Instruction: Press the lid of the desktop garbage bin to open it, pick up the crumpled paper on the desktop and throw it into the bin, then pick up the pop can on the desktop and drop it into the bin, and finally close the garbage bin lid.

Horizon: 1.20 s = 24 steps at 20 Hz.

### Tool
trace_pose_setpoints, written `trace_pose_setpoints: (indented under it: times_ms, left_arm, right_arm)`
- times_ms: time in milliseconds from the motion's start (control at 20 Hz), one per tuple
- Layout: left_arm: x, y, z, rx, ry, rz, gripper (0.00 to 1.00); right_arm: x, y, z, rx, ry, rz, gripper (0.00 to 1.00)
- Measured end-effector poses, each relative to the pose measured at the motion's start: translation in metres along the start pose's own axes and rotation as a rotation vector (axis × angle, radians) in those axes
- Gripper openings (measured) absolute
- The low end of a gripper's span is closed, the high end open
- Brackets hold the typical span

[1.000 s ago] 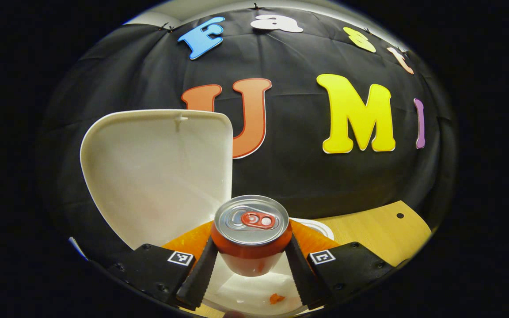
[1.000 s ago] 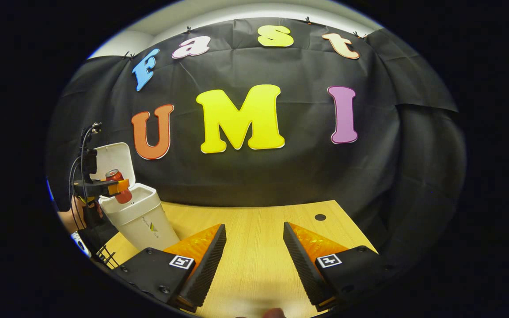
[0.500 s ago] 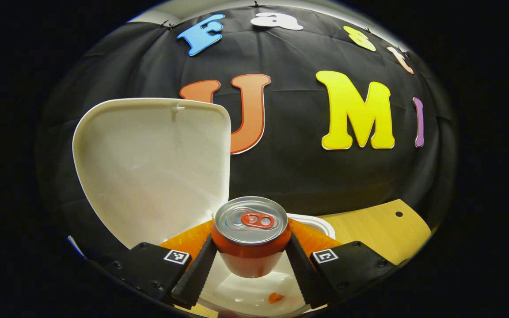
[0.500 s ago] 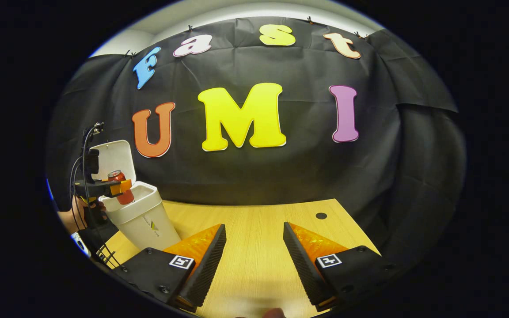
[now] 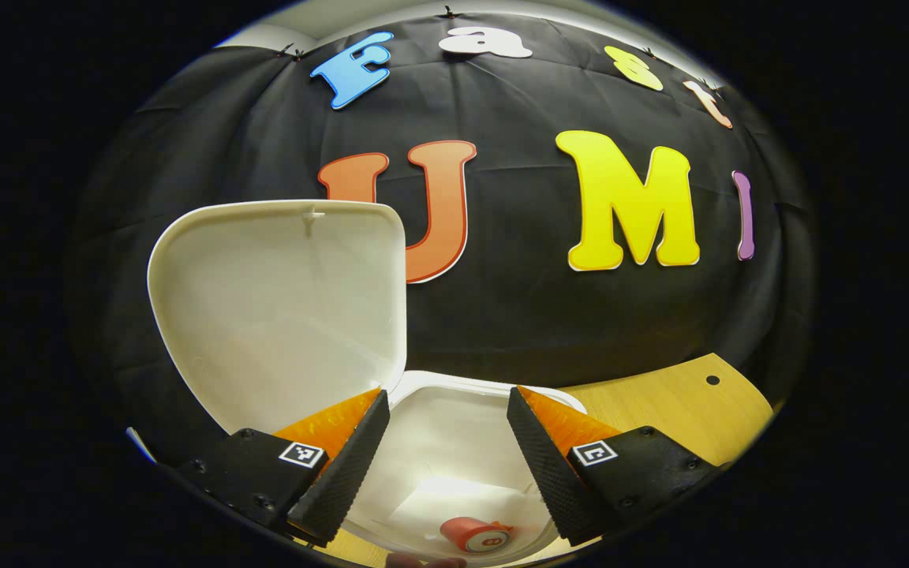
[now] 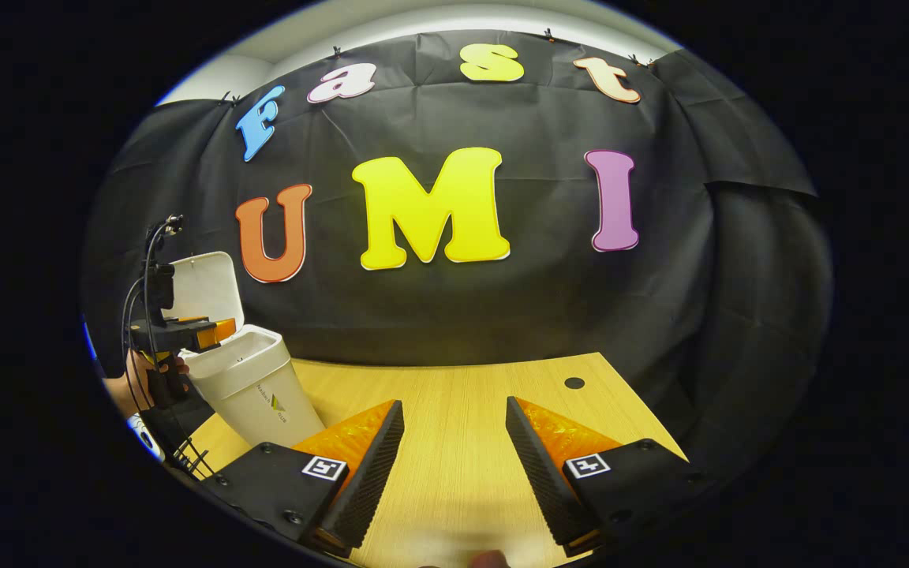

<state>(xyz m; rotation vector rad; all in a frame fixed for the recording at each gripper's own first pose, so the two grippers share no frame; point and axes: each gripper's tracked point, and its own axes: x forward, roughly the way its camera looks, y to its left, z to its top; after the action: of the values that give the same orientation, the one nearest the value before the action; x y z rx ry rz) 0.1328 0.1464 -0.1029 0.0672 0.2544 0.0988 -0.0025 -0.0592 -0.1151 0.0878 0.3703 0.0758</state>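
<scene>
The white desktop bin (image 5: 454, 426) stands with its lid (image 5: 281, 308) tipped up and back. The red pop can (image 5: 476, 533) lies inside, low in the bin. My left gripper (image 5: 448, 402) hangs open just above the bin's mouth, nothing between its fingers. In the right gripper view the same bin (image 6: 253, 386) stands at the far left of the wooden desk, with the left gripper (image 6: 214, 331) held over it by a hand (image 6: 147, 375). My right gripper (image 6: 454, 414) is open over the bare desk. The inside of the bin hides any crumpled paper.
The wooden desk (image 6: 462, 394) runs from the bin to the right edge, with a small dark hole (image 6: 574, 383) near its far right corner. A black cloth wall stands close behind the desk and the bin. Cables (image 6: 147, 260) rise from the left gripper.
My left gripper has opened and the pop can has dropped from between its fingers into the bin. The right gripper has stayed where it was.
</scene>
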Motion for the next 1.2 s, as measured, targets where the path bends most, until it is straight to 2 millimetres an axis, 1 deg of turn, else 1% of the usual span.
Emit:
trace_pose_setpoints:
  times_ms: [200, 300, 400, 450, 550, 600, 700, 750, 850, 900, 950, 1100, 1200]
  left_arm:
    - [-0.015, -0.01, 0.019, 0.011, -0.045, -0.021, 0.97]
    - [-0.026, -0.017, 0.033, 0.008, -0.073, -0.036, 0.97]
    - [-0.037, -0.021, 0.051, 0.002, -0.104, -0.047, 0.97]
    - [-0.043, -0.02, 0.064, -0.009, -0.128, -0.051, 0.96]
    - [-0.056, -0.012, 0.09, -0.028, -0.168, -0.045, 0.96]
    - [-0.062, -0.003, 0.102, -0.033, -0.182, -0.033, 0.93]
    - [-0.072, 0.019, 0.124, -0.036, -0.205, -0.005, 0.93]
    - [-0.074, 0.031, 0.137, -0.037, -0.219, 0.009, 0.93]
    - [-0.076, 0.057, 0.156, -0.033, -0.239, 0.045, 0.94]
    - [-0.075, 0.07, 0.163, -0.036, -0.238, 0.056, 0.9]
    - [-0.071, 0.083, 0.168, -0.036, -0.236, 0.068, 0.93]
    - [-0.053, 0.124, 0.177, -0.017, -0.209, 0.119, 0.92]
    - [-0.035, 0.145, 0.178, -0.006, -0.189, 0.133, 0.9]
  right_arm:
    - [-0.002, 0.005, -0.002, 0.001, 0.002, 0.015, 0.85]
    - [-0.002, 0.007, -0.002, 0.001, 0.0, 0.023, 0.85]
    - [-0.004, 0.009, 0.0, 0.0, -0.006, 0.031, 0.85]
    - [-0.004, 0.01, 0.001, 0.0, -0.009, 0.036, 0.85]
    - [-0.003, 0.014, 0.001, 0.003, -0.01, 0.049, 0.85]
    - [-0.003, 0.016, 0.002, 0.004, -0.01, 0.054, 0.85]
    - [-0.002, 0.02, 0.002, 0.009, -0.013, 0.066, 0.85]
    - [-0.002, 0.021, 0.002, 0.011, -0.012, 0.072, 0.85]
    - [0.0, 0.025, 0.002, 0.018, -0.013, 0.081, 0.85]
    - [0.001, 0.026, 0.004, 0.021, -0.014, 0.083, 0.85]
    - [0.002, 0.027, 0.005, 0.023, -0.015, 0.085, 0.85]
    - [0.004, 0.03, 0.014, 0.023, -0.029, 0.086, 0.85]
    - [0.004, 0.03, 0.021, 0.019, -0.043, 0.076, 0.85]
